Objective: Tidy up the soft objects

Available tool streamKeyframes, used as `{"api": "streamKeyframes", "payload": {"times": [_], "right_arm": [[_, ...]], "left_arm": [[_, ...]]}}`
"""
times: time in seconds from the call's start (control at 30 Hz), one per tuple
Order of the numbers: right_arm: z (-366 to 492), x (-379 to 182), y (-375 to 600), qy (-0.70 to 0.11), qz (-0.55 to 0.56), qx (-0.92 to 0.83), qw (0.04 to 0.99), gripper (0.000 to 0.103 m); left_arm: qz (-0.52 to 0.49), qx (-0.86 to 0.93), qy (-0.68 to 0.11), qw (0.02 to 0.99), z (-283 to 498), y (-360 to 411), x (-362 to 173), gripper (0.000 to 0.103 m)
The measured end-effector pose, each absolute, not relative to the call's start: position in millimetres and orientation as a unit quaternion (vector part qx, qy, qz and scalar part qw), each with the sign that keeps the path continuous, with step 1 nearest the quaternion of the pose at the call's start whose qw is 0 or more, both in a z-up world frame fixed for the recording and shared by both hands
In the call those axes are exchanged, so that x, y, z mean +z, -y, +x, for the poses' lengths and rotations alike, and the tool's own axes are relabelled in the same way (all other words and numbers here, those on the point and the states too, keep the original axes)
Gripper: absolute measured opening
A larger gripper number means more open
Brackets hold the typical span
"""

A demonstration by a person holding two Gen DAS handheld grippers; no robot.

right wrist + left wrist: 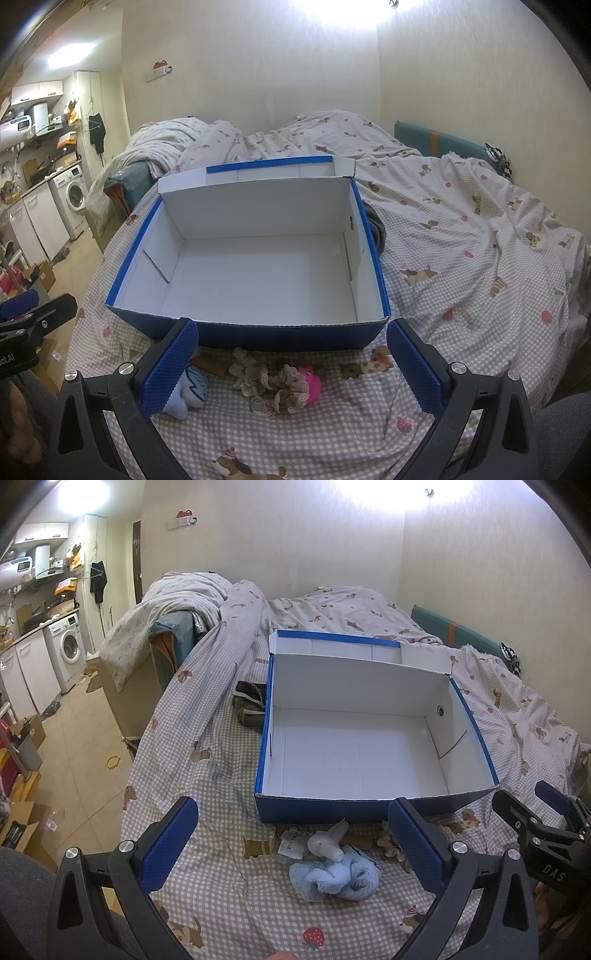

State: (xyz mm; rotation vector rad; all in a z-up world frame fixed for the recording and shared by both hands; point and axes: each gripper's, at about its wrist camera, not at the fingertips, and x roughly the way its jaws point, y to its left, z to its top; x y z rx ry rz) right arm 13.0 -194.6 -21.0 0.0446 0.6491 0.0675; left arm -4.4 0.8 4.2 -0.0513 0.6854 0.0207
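An open blue cardboard box (pixel 306 810) with a white, empty inside stands on the checked bedsheet; it also shows in the right wrist view (pixel 258 334). A light blue plush toy (pixel 338 875) with paper tags lies in front of the box, between the open fingers of my left gripper (pixel 293 840). A small doll in a frilly beige dress with pink hair (pixel 284 384) lies in front of the box, between the open fingers of my right gripper (pixel 291 363). The blue plush (pixel 190 391) lies by my right gripper's left finger. Both grippers are empty.
A dark cloth item (pixel 249 701) lies left of the box. A rumpled quilt (pixel 192 602) is heaped at the far end of the bed. A teal headboard (pixel 454 631) runs along the right wall. The bed's left edge drops to a tiled floor with cartons (pixel 26 731).
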Motion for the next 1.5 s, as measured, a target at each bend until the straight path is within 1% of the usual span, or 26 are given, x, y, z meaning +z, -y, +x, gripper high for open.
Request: {"api": "streamKeyframes", "payload": {"times": [0.67,0.83,0.9,1.07,1.17,1.33,1.5], "right_arm": [[14,-22,193,-0.321,0.02,0.036,0.946,0.103],[15,-21,191,-0.318,0.017,0.04,0.947,0.103],[17,-21,191,-0.324,0.018,0.044,0.945,0.103],[23,-22,196,-0.344,0.039,0.055,0.937,0.103],[25,-16,204,-0.352,0.056,0.056,0.933,0.103],[28,-11,216,-0.357,0.039,0.053,0.932,0.103],[42,-25,234,-0.382,0.053,0.052,0.921,0.103]], "left_arm": [[-0.026,0.01,-0.338,0.941,-5,-1,4,0.103],[-0.012,0.008,-0.345,0.939,-5,4,-2,0.103],[-0.024,0.01,-0.348,0.937,-4,0,-3,0.103],[-0.064,0.04,-0.396,0.915,4,-22,-13,0.103],[-0.066,0.059,-0.433,0.897,13,-29,-23,0.103],[-0.094,0.067,-0.522,0.845,36,-46,-55,0.102],[-0.084,0.01,-0.571,0.816,40,-25,-82,0.102]]}}
